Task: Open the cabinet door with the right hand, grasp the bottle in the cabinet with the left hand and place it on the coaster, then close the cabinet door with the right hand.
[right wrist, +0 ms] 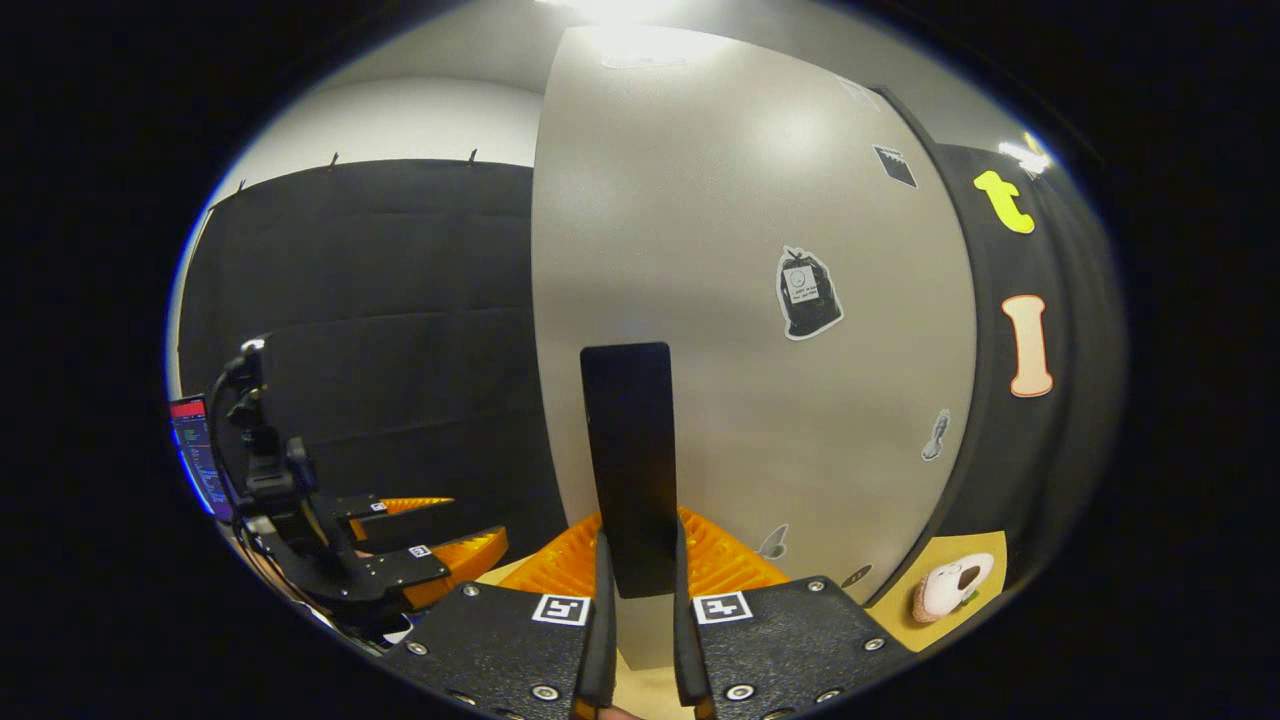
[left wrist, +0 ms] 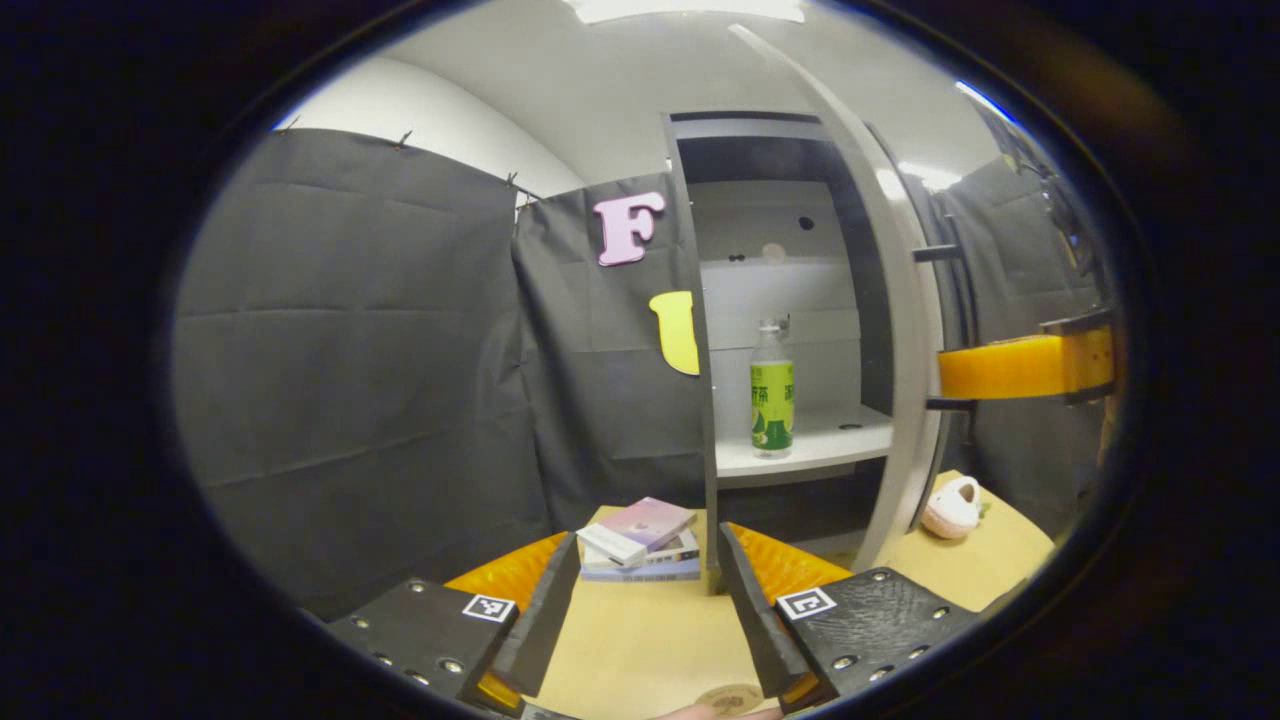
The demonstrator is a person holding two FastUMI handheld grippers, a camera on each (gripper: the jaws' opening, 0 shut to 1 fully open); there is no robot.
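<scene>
The grey cabinet (left wrist: 700, 300) stands open, and a clear bottle (left wrist: 772, 390) with a green label is upright on its white shelf (left wrist: 820, 445). My left gripper (left wrist: 650, 610) is open, low over the table and well short of the bottle. A round coaster (left wrist: 730, 698) lies just under it at the near edge. The door (left wrist: 900, 300) is swung out to the right. My right gripper (right wrist: 637, 560) is shut on the door's black handle (right wrist: 630, 450); it also appears beside the door edge as the right gripper (left wrist: 1000, 367). The left gripper (right wrist: 440, 535) shows farther off at the left.
A small stack of books (left wrist: 640, 540) lies on the tan table (left wrist: 640, 640) in front of the cabinet's left wall. A pale plush toy (left wrist: 950, 507) sits on the table behind the open door, also seen as the toy (right wrist: 950, 588). A lit screen (right wrist: 195, 455) is at far left.
</scene>
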